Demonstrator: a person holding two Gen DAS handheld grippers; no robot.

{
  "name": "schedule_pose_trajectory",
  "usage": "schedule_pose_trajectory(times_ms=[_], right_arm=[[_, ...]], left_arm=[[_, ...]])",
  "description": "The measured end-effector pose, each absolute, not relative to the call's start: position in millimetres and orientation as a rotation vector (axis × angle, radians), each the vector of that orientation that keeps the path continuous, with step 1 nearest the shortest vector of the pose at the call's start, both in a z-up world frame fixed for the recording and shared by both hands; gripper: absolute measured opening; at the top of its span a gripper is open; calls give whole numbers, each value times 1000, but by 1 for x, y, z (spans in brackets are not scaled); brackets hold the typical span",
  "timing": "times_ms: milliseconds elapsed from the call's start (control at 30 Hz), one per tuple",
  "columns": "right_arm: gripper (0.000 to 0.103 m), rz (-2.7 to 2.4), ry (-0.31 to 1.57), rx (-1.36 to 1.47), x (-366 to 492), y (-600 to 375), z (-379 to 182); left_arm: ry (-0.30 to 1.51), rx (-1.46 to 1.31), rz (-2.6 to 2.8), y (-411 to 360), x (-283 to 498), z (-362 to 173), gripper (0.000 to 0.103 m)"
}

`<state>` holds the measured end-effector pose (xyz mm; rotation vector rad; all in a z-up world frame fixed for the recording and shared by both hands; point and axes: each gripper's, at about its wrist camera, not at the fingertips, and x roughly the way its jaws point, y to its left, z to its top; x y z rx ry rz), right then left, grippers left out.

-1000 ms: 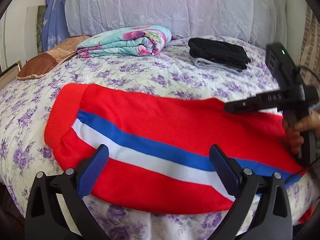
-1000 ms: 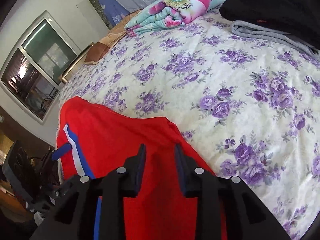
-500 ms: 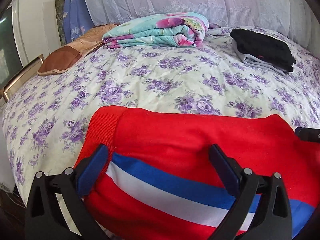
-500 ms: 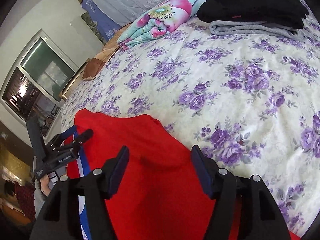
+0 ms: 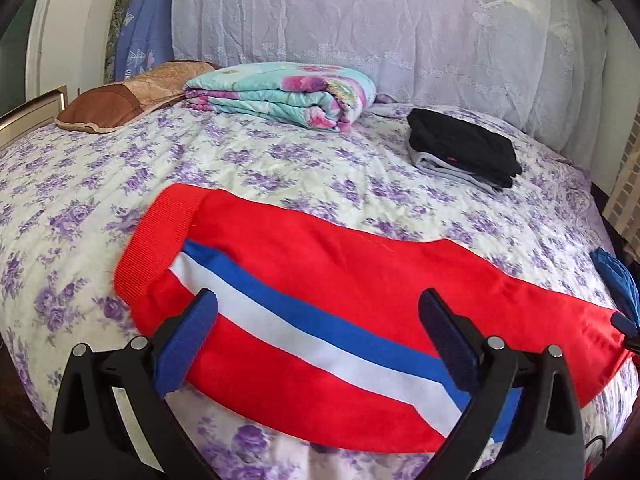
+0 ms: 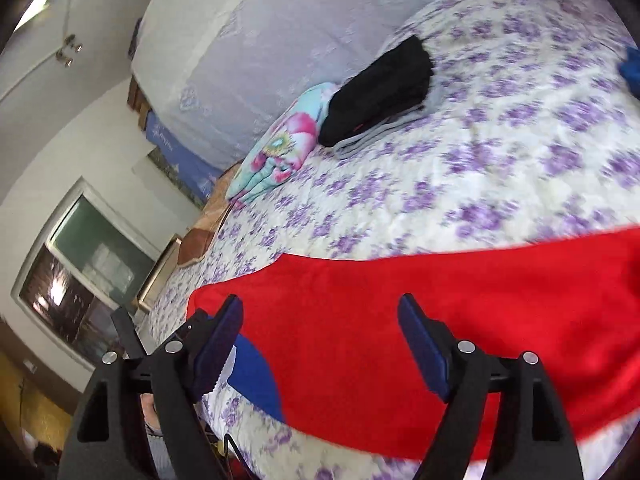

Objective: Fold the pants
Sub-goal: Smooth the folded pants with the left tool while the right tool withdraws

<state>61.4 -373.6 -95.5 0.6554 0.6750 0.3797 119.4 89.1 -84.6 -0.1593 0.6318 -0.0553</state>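
Note:
Red pants (image 5: 320,252) with a blue and a white side stripe lie flat across the near part of the flowered bed (image 5: 280,168), ribbed cuff to the left. My left gripper (image 5: 319,312) hovers open above the striped part, with nothing between its blue pads. In the right wrist view the pants (image 6: 440,312) fill the lower half. My right gripper (image 6: 320,312) is over the plain red cloth with its jaws opening wide and nothing pressed between them. The view is tilted.
At the back of the bed lie a folded floral blanket (image 5: 280,94), a brown pillow (image 5: 132,96) and a stack of folded black and grey clothes (image 5: 460,148). A blue garment (image 5: 614,280) sits at the right edge. A window (image 6: 80,272) is on the left.
The right gripper's jaws went from nearly shut to wide apart. It swung sideways along the pants and rolled. It has left the left wrist view, apart perhaps from a dark tip at the right edge.

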Motion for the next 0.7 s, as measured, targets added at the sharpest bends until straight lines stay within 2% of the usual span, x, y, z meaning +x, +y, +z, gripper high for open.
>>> schedule_pose_trajectory(times_ms=[200,367,700], right_arm=[[92,205,658,910,-14,-447,-107],[92,136,696,1086,-20,-465,-143],[91,64,612,1080,10,-477,-158]], left_arm=[[671,-127,-117,68,116,-98,98],[666,-52,-119,58,108,-100,98],[673,-131,-142,74,104,-91,98]])
